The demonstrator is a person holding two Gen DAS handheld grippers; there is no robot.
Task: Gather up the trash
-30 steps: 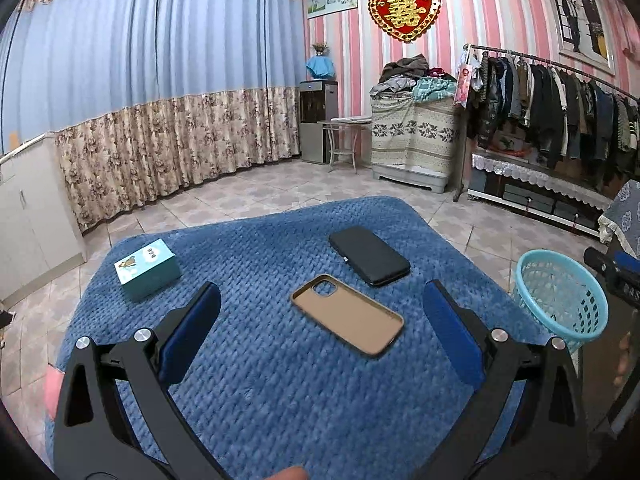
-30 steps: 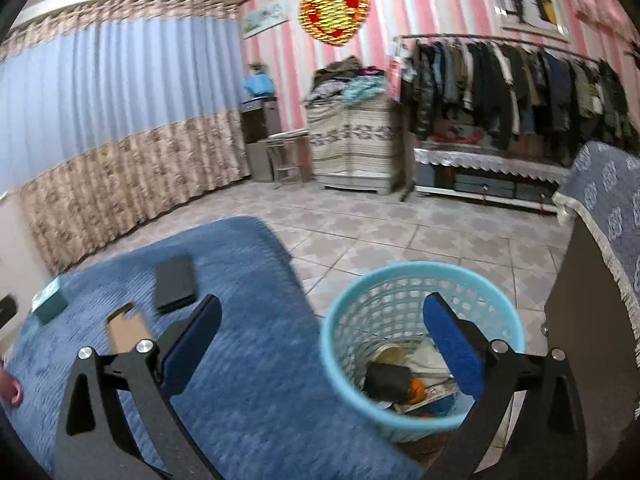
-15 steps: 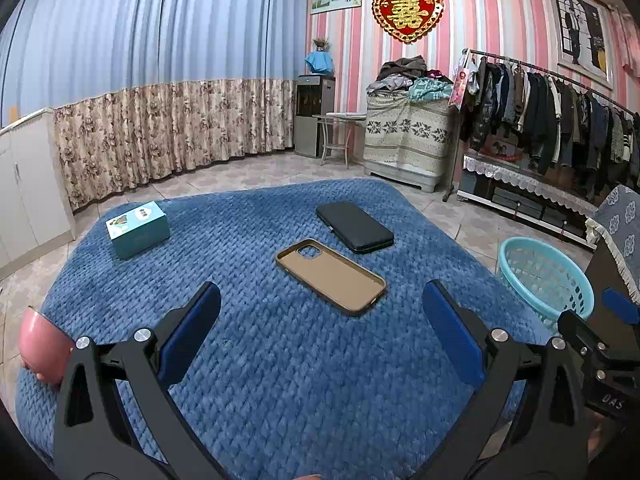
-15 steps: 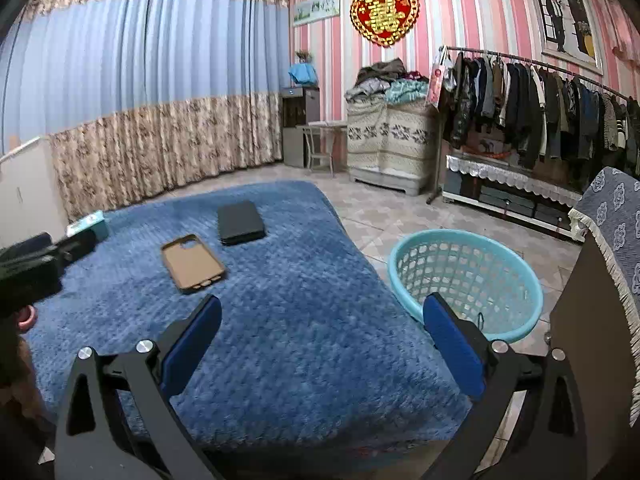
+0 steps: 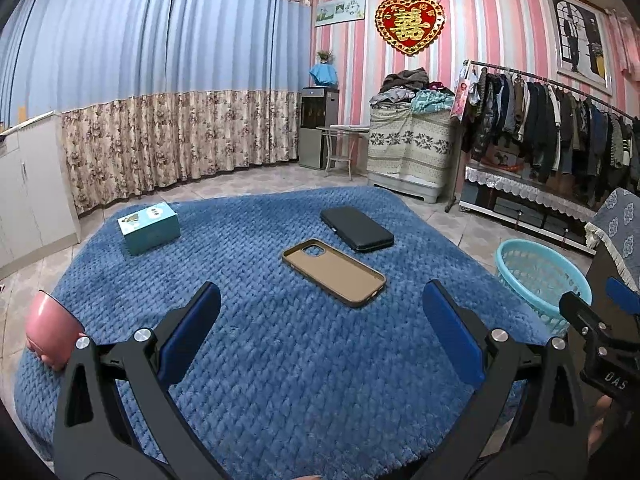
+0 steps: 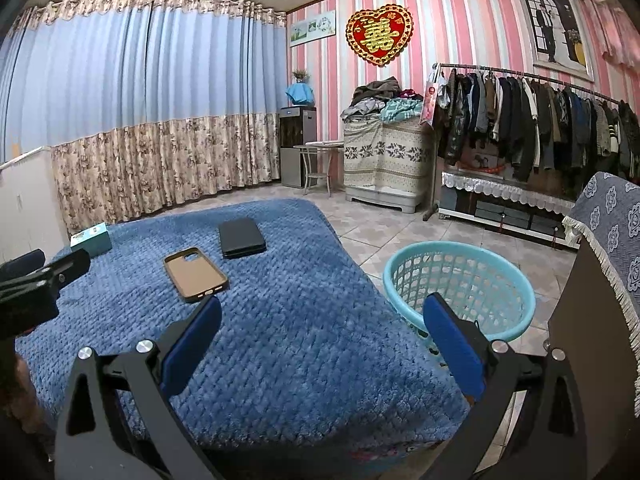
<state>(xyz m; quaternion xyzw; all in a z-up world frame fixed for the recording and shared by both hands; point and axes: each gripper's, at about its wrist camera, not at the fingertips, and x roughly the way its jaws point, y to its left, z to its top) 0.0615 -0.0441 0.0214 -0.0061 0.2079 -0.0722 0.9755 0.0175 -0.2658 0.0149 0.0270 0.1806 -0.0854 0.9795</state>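
Both tongs hang spread and empty above the blue blanket [image 5: 280, 360], the left tongs [image 5: 320, 320] facing the tan case [image 5: 334, 272], the right tongs [image 6: 320, 328] nearer the basket [image 6: 460, 280] on the floor beside it. The case lies flat, open side up, its long axis running diagonally, camera hole toward the far curtains; a black case [image 5: 357, 229] sits just beyond. Nothing plainly trash remains.

Pink striped wall [image 5: 492, 32], blue curtains [image 5: 160, 60] (floral below), tiled floor [image 6: 400, 224], loaded clothes rack [image 6: 540, 120].
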